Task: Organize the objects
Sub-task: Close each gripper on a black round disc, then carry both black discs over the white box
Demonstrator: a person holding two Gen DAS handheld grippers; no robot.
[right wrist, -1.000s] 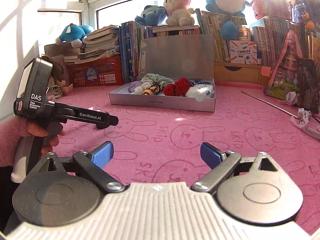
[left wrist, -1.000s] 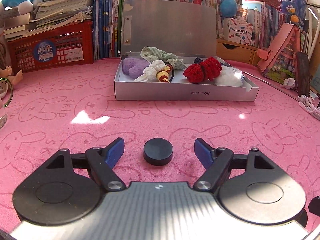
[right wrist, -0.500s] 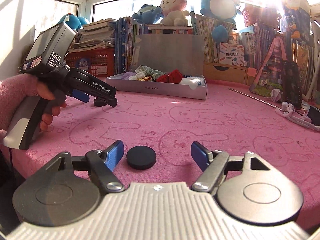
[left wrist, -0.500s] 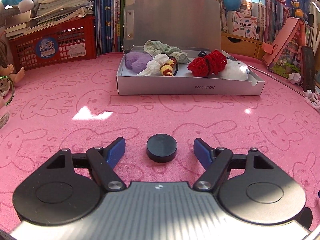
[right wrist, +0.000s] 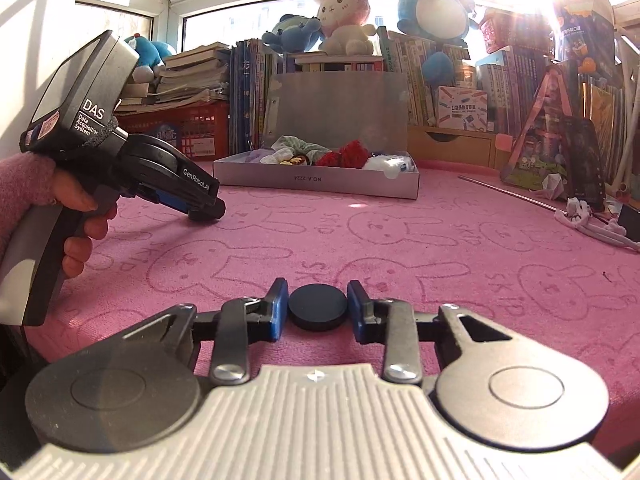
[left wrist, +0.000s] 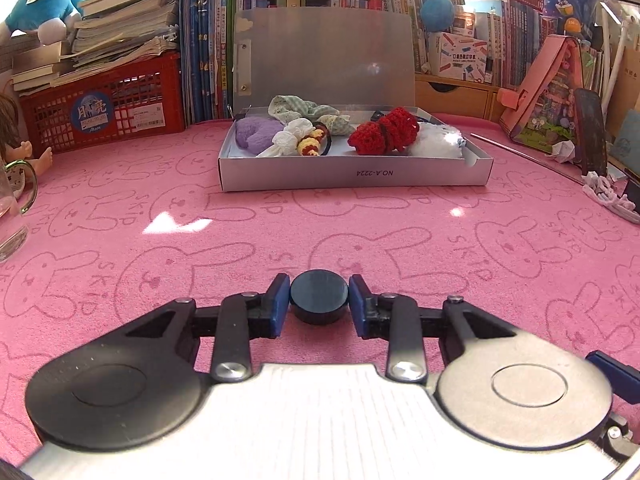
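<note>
Two flat black discs lie on the pink rabbit-print cloth. One disc (left wrist: 319, 294) sits between the blue pads of my left gripper (left wrist: 319, 305); its jaws are closing and both pads touch the disc's sides. The other disc (right wrist: 317, 303) lies near the table's front edge, with my right gripper (right wrist: 317, 309) shut on it. In the right wrist view the left gripper (right wrist: 204, 208) is low over the cloth at the left, held by a hand (right wrist: 76, 216) in a pink sleeve. An open grey box (left wrist: 356, 178) with knitted and fabric items stands at the back.
A red basket (left wrist: 100, 108) under stacked books sits back left, beside a glass mug (left wrist: 12, 216) at the left edge. A pink toy house (left wrist: 552, 96), a thin metal rod (left wrist: 524, 156) and a white cable (left wrist: 608, 196) lie at the right. Bare cloth spans the middle.
Both grippers went from wide open to closed around a black disc each. The right gripper dropped toward the table's front edge, where its disc came into view. The left gripper moved forward a little.
</note>
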